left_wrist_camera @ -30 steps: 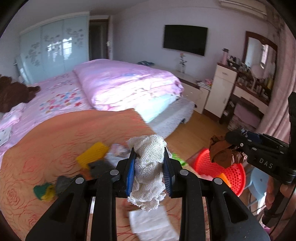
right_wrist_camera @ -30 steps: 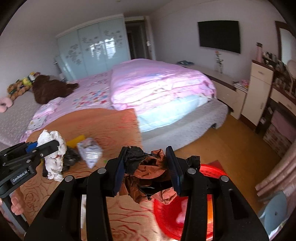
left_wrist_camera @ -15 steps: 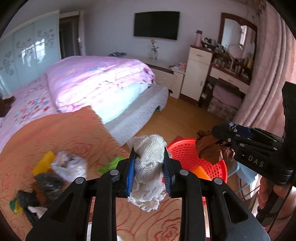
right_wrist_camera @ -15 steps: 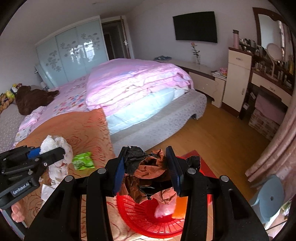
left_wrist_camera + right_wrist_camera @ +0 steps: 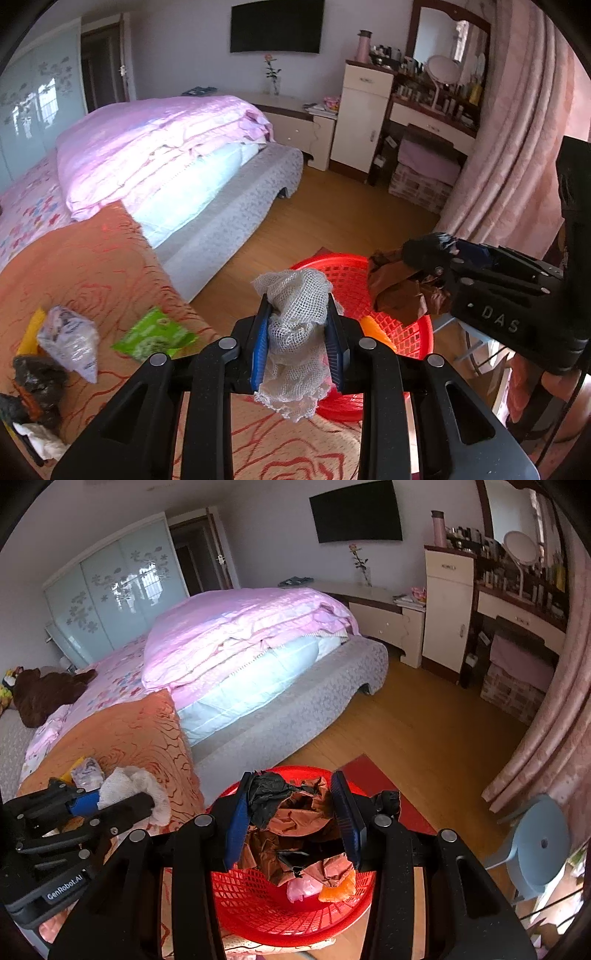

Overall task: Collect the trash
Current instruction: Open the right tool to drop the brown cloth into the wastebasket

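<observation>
Left hand-held gripper was clamped on a wad of white mesh cloth, its blue pads pressing the cloth from both sides while the loose end hung down below them. Right hand-held gripper was closed on a crumpled bundle of brown and black wrappers, which filled the gap between its pads and spilled beneath them. Both pieces of trash were held in the air over or just beside a red plastic basket that stood next to the foot of the bed; from the right wrist view the wrapper bundle hung directly above the basket's mouth, and from the left wrist view the mesh cloth sat in front of the basket's near rim. Inside the basket lay an orange piece and a pale pink piece. On the orange rose-patterned bedspread more litter remained: a green snack packet, a clear crinkled plastic bag, a yellow item partly under it, some dark crumpled scraps and a bit of white tissue at the edge. A folded pink quilt lay farther up the bed.
</observation>
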Tool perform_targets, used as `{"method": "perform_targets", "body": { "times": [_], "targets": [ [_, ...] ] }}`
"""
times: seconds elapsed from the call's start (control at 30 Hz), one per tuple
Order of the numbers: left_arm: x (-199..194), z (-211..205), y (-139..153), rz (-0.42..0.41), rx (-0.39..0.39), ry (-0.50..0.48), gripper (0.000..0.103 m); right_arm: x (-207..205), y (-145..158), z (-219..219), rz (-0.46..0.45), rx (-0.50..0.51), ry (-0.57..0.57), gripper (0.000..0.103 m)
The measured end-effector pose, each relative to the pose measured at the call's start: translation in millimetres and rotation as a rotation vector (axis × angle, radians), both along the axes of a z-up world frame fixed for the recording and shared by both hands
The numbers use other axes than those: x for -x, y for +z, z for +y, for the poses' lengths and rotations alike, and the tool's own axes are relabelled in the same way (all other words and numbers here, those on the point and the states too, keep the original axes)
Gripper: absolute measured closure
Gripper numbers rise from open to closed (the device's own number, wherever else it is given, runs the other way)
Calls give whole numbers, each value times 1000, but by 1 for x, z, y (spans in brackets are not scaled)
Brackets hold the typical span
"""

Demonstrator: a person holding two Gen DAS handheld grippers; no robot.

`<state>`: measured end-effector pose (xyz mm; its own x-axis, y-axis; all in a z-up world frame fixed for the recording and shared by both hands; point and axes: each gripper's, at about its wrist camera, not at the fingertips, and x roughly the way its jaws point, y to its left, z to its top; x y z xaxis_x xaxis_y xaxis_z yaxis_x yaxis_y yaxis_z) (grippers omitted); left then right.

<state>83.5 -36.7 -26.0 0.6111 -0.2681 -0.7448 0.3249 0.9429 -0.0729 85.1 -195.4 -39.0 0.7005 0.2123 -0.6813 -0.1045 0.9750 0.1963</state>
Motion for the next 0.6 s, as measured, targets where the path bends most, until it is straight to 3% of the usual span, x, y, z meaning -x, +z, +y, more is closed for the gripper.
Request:
{"method": "perform_targets", "body": {
  "times": [0.17,0.4,0.6],
  "targets": [
    [-3,-9,-8,18,-11,-22,73,-6,-11,-6,31,-7,-23,61],
    [-3,-10,-14,14,-25,-22,55,-12,-28,-9,78,-10,-45,59],
    [1,-4,-11,5,-27,0,42,-12,-32,-15,86,-31,-63,38]
  ]
}}
